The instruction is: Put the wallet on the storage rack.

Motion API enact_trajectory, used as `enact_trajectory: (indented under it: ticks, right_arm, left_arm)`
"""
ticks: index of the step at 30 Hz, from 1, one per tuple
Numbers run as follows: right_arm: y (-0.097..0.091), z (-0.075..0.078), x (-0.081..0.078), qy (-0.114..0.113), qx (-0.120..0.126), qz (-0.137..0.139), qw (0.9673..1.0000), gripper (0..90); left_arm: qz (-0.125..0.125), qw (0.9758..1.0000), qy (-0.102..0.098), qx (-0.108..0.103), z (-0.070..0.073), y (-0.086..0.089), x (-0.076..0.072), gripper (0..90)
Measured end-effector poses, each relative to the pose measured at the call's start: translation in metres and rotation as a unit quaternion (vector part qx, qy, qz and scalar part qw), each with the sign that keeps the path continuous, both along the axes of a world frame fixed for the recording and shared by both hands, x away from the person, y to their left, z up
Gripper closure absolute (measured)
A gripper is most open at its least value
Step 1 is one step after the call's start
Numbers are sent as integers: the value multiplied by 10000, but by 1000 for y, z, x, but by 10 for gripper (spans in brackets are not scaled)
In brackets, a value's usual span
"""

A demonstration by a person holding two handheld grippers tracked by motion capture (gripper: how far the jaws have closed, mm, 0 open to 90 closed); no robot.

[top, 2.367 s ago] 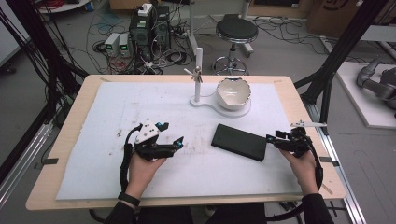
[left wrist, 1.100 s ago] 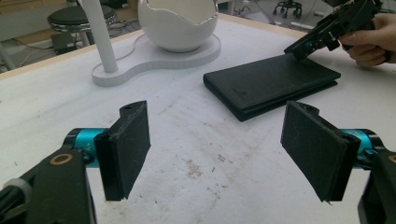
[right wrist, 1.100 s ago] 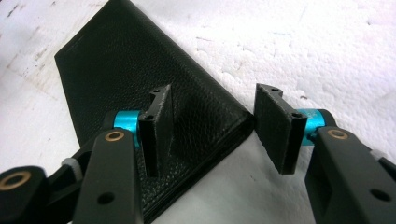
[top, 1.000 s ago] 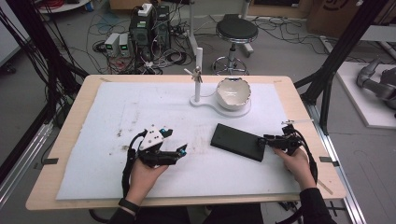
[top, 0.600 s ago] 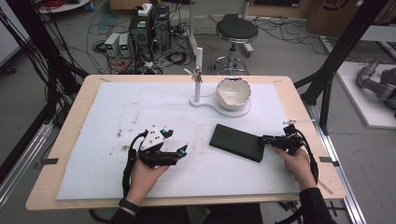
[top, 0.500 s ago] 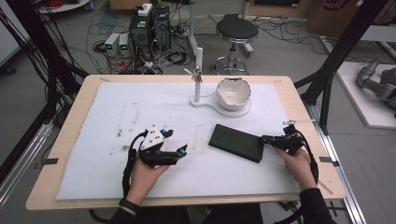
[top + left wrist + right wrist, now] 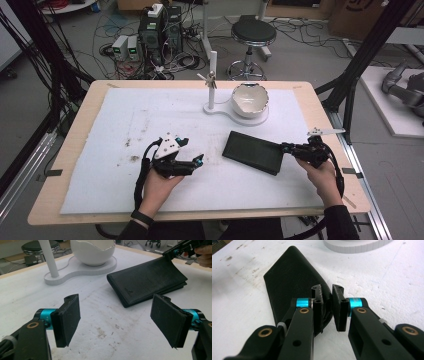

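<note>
The black leather wallet lies flat on the white-covered worktop, right of centre, near the bowl stand. It looks light, soft and floppy, so a corner hold may let it sag or fold open. The right gripper has just closed its fingers on the wallet's near right corner, while the left gripper hovers apart with fingers wide and empty.

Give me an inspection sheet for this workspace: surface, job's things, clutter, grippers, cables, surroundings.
Surface: white mat on a wooden table, with dark smudges.
Job's things: black wallet lying closed, its right end raised off the mat.
Clutter: white stand with an egg-shaped bowl.
Grippers: right gripper shut on the wallet's edge, jaws having just closed; left gripper open, nothing between its jaws.
Cables: a black cable loops from the left gripper along the forearm.
Surroundings: stool, floor electronics, tangled floor cables.
</note>
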State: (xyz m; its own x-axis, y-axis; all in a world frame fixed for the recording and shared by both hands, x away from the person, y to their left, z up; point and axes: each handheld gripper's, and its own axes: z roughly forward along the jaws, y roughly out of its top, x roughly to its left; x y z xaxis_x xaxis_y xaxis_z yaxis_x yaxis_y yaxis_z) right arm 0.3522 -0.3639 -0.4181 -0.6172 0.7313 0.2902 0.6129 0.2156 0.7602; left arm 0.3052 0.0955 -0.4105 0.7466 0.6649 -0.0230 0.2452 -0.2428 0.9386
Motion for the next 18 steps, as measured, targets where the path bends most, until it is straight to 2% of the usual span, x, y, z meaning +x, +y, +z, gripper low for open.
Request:
enact_trajectory:
  ticks: [5,9,16,18]
  right_arm:
    - [5,7,-6,-264,-121,94,9995,816]
    - [10,12,-12,-433,-198,203,9987,819]
    - [14,19,-21,-873,-320,447,9947,819]
    - [14,21,-23,-918,-331,485,9940,819]
  left_arm:
    - [-1,9999,57,-131,-1,-3,4,239]
    - [-12,9999,72,-154,-1,-7,6,239]
    - [-10,9990,153,-414,-3,-12,16,239]
    - [-32,9987,184,-469,-4,-14,19,240]
